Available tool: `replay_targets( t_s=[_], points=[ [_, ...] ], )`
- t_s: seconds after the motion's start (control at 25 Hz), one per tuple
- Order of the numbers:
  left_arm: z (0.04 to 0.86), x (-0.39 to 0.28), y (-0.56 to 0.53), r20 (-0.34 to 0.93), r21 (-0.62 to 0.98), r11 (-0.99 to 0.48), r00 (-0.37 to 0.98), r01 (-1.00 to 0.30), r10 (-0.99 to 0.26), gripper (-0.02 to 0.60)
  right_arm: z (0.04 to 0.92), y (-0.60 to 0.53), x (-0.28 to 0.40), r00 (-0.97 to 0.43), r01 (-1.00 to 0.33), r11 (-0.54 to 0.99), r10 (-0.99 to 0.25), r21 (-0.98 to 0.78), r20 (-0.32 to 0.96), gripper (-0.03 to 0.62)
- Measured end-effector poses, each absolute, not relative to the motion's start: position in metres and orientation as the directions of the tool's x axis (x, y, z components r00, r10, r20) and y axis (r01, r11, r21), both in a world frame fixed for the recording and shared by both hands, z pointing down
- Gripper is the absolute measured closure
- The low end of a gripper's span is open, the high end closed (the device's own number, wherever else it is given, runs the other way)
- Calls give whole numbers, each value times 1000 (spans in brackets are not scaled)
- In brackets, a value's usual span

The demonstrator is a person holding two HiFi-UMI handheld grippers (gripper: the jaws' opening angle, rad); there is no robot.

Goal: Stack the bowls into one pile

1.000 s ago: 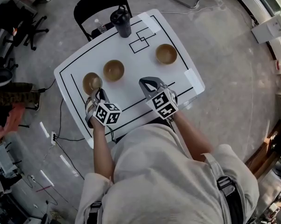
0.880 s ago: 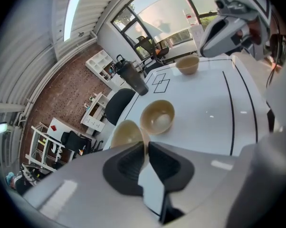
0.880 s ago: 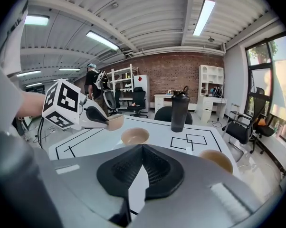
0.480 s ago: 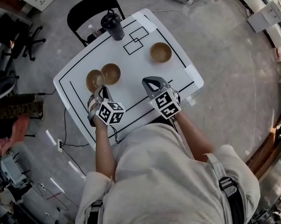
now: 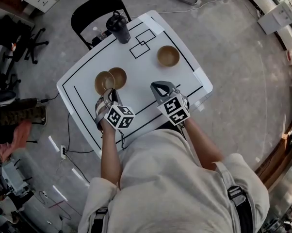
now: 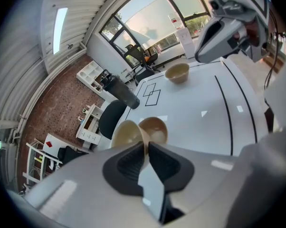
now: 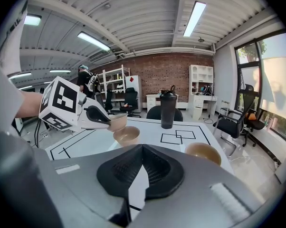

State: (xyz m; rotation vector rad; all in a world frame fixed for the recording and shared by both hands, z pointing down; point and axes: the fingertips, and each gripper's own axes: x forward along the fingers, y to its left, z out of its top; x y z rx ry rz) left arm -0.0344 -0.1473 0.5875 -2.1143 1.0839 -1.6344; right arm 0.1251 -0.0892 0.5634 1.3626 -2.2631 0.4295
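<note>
While left tongs (image 6: 146, 146) pinch one bowl (image 6: 125, 133) beside another bowl (image 6: 156, 128), right tongs (image 7: 142, 149) are pressed together, empty.

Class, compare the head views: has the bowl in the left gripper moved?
Yes. The held bowl has moved right, toward the middle bowl standing on the table, whose rim it now overlaps.

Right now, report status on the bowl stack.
Left claw shut on first bowl rim, lifted beside second bowl. Right claw shut, empty. Third bowl apart. Nothing between.
</note>
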Motion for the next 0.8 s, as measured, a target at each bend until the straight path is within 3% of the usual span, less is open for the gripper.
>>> replay_targets(
  t_s=[0.8],
  points=[
    [611,-6,-153,754,-588,-715,65,-378,-654,543,568,-109,153,-426,-871,491,-731,-22,533,594]
  ],
)
